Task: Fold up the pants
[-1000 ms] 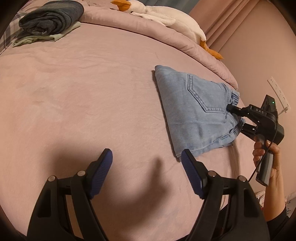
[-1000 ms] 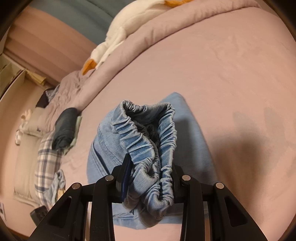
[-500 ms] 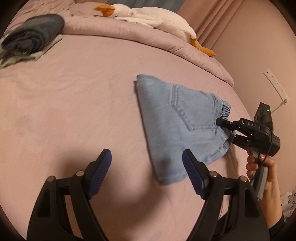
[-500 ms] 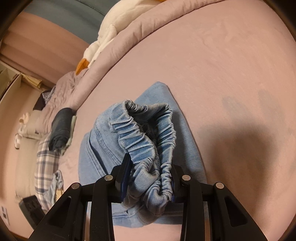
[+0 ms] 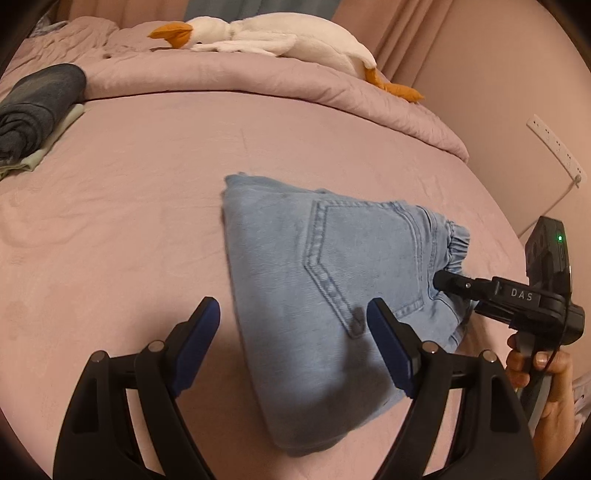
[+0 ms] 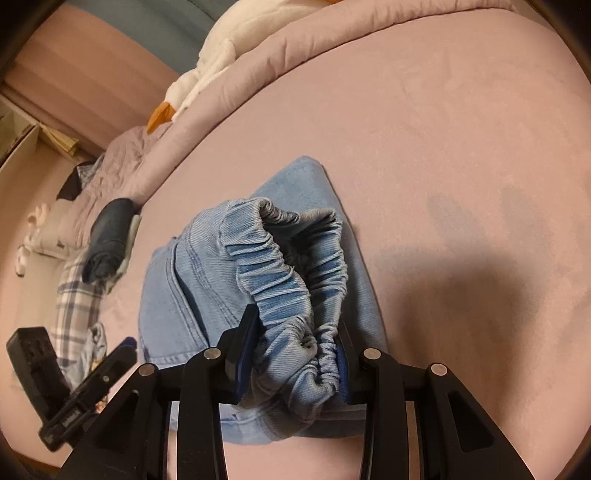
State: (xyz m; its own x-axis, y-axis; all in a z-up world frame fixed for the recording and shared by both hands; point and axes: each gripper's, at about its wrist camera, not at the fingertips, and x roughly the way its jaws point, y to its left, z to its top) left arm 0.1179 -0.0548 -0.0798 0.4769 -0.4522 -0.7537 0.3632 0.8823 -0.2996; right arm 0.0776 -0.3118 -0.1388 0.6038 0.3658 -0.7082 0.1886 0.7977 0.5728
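Pants (image 5: 314, 280), folded, are lying on the pink sheet (image 5: 140, 206); their elastic waistband (image 6: 291, 280) is bunching between the right tongs (image 6: 291, 354), which are clamping it. Left tongs (image 5: 291, 350) are hovering with pads apart, empty, over the pants' near edge. Beyond both tongs a rolled duvet (image 5: 258, 74) is bordering the sheet, a plush goose (image 5: 280, 37) is lying on it, and dark folded clothes (image 5: 33, 107) are sitting far left. Pink curtains (image 5: 406, 33) and a wall socket strip (image 5: 554, 147) are showing to the right.

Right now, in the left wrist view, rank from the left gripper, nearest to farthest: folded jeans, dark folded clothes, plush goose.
1. Folded jeans: directly under the open left gripper.
2. Dark folded clothes: far left on the bed.
3. Plush goose: top, on the duvet.
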